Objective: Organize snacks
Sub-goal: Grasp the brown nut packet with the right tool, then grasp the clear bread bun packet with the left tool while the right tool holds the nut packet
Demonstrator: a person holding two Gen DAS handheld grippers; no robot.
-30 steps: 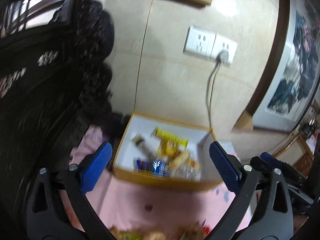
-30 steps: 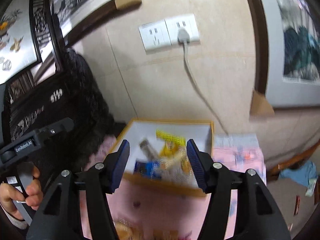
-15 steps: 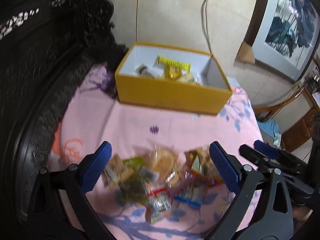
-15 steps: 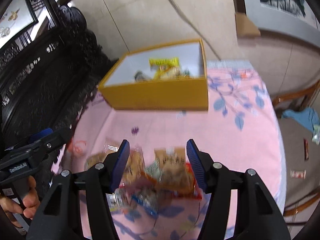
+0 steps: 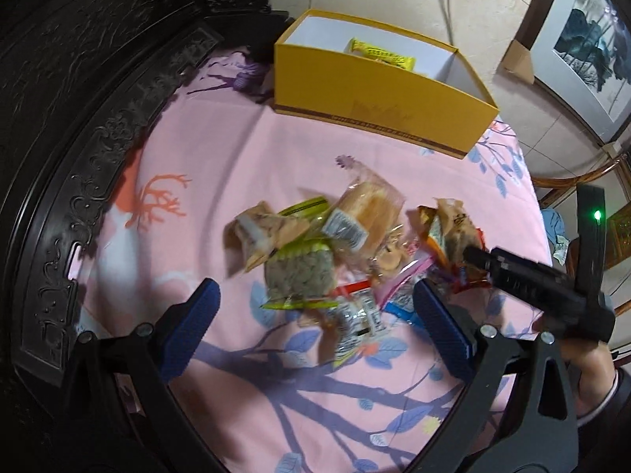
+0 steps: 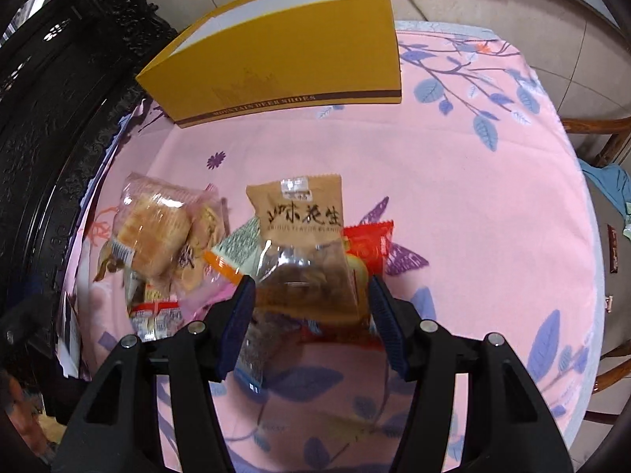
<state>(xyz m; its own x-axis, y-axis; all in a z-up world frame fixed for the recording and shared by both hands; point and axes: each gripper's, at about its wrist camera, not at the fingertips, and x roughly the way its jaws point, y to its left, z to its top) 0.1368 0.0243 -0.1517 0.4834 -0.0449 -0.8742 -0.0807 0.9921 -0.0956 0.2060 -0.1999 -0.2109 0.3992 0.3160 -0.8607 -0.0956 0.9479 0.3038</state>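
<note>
Both your wrist views look steeply down past their fingers, close over the same snack pile (image 5: 339,244) and yellow box (image 6: 276,63).

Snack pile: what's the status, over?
Both hand-held grippers open, empty: left, right. Right straddles the brown peanut bag, not gripping. Snack pile loose on cloth; yellow box beyond, unobstructed.

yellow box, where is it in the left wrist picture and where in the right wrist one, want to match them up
Left wrist view: the yellow box sits at upper centre, beyond the snack pile, its open top showing a yellow packet inside.
Right wrist view: the yellow box is at upper left of centre; its inside is mostly hidden.
Shared landmark: the bread roll in clear wrap on the pink cloth.
</note>
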